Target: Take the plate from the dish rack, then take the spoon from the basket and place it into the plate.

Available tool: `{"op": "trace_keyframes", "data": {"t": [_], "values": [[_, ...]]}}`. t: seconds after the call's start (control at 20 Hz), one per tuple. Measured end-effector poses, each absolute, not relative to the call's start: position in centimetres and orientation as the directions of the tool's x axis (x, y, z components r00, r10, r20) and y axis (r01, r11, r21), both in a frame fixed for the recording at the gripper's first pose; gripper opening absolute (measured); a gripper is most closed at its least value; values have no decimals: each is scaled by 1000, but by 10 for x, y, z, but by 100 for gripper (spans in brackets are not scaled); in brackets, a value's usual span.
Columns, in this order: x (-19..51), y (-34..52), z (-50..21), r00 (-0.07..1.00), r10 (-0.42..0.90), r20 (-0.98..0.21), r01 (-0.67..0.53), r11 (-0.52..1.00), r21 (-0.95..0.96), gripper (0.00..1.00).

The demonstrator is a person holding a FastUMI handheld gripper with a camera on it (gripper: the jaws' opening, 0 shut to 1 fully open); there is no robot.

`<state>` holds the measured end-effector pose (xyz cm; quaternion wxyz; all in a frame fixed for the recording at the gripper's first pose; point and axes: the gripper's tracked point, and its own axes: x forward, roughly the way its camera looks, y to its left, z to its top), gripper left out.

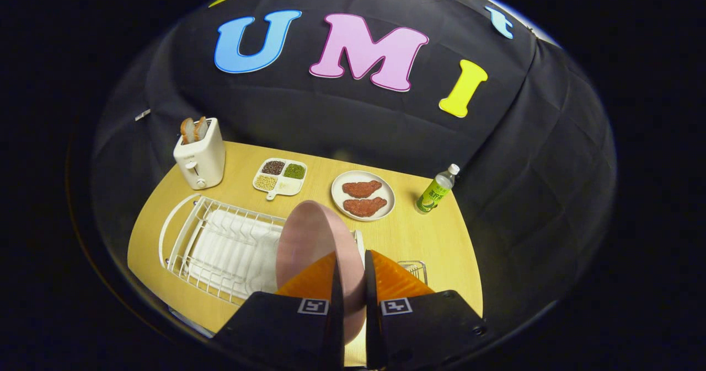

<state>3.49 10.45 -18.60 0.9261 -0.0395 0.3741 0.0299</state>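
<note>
My tongs [353, 280] pinch the pink plate [311, 238] edge-on between both fingers | plate upright, above the dish rack [220, 244] | basket [415, 269] just beyond.

Clamped edge-on between the fingers of the gripper [351, 283]: plate [311, 244], above the right end of the dish rack [220, 247]. Basket [415, 270] just right of the fingers (mostly hidden). Beyond on the tabletop [436, 238], left to right: toaster [199, 153] holding bread, divided tray [280, 177], dish of two patties [363, 195], bottle [437, 190].
</note>
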Motion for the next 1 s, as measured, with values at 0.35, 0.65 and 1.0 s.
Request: {"op": "trace_keyframes", "data": {"t": [0.35,0.65,1.0], "values": [[-63,84,-226,597,133,-791,-30,989,143,19],[-152,87,-296,453,193,-870,22,973,228,19],[-173,120,-374,413,352,-840,109,897,429,19]]}}
